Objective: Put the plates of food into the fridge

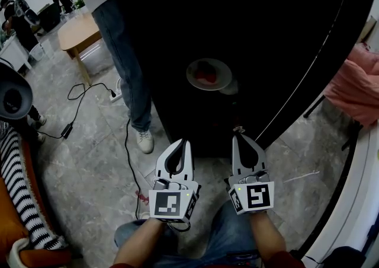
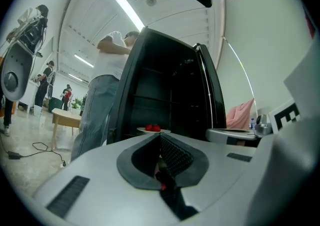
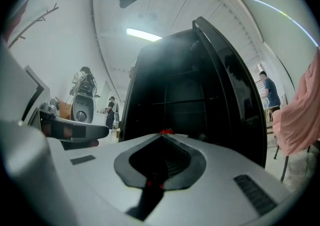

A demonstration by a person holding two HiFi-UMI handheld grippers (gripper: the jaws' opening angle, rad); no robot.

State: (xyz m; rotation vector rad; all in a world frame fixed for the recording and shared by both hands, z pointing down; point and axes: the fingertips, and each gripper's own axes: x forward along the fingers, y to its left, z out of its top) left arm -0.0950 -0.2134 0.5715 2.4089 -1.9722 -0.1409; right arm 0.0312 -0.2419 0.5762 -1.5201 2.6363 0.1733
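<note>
Indoors, a plate (image 1: 208, 74) of red food sits on a shelf in the open black fridge (image 1: 260, 29); left gripper (image 1: 180, 143) and right gripper (image 1: 238, 137) hang closed, empty, before it, above grey stone floor (image 1: 83, 148), a person in jeans (image 1: 127, 53) alongside

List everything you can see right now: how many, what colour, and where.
fridge: one, black, open, straight ahead
plate: one, white, on a shelf inside the fridge
food: red, on the plate, count unclear
bystander: one, blue jeans, left of the fridge
table: one, light wood, far left
cable: black, on the floor at left
cloth: one, pink, at right
striped fabric: black and white, left edge
left gripper: grey, shut, empty
right gripper: grey, shut, empty
</note>
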